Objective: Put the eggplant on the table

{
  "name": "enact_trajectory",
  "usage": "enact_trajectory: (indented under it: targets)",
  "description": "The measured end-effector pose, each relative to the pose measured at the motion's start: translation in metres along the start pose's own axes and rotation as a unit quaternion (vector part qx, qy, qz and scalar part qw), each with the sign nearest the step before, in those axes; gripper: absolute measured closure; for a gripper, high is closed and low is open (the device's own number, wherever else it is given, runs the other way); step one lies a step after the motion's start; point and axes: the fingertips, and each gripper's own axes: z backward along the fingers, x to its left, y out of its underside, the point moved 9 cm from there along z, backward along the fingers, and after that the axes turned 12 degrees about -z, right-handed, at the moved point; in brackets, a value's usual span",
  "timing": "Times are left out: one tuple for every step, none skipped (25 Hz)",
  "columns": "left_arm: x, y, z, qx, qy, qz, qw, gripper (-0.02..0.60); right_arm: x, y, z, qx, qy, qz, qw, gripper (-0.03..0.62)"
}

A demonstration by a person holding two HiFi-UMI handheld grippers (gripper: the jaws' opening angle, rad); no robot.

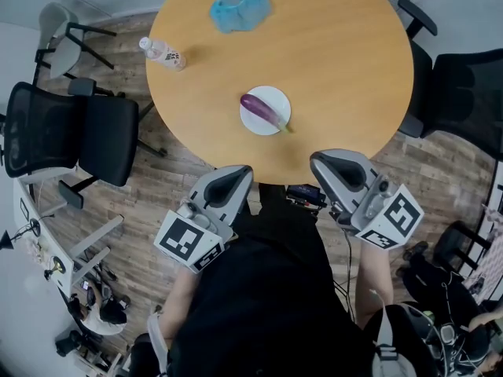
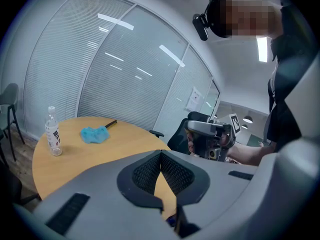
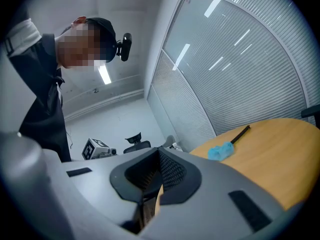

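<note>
Two grippers are held at the near edge of the round wooden table [image 1: 346, 61]. The left gripper [image 1: 234, 171] and the right gripper [image 1: 328, 162] each have their jaws pressed together on nothing. Beyond them, across bare tabletop, one white plate [image 1: 253, 122] carries one eggplant [image 1: 264, 110], which is slender and glossy purple with a greenish stem end. Farther off stand one upright water bottle [image 1: 163, 53] and one blue item, probably a duster [image 1: 240, 10]. Two black office chairs flank the table, the left chair [image 1: 86, 136] and the right chair [image 1: 460, 93].
</note>
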Motion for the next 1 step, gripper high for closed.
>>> enact_trajectory:
  targets:
    - [0.0008, -0.0001, -0.0003, 0.0, 0.001, 0.001, 1.0, 0.572, -0.0011, -0.0008, -0.0015, 0.0, 0.0, 0.001, 1.0, 0.577]
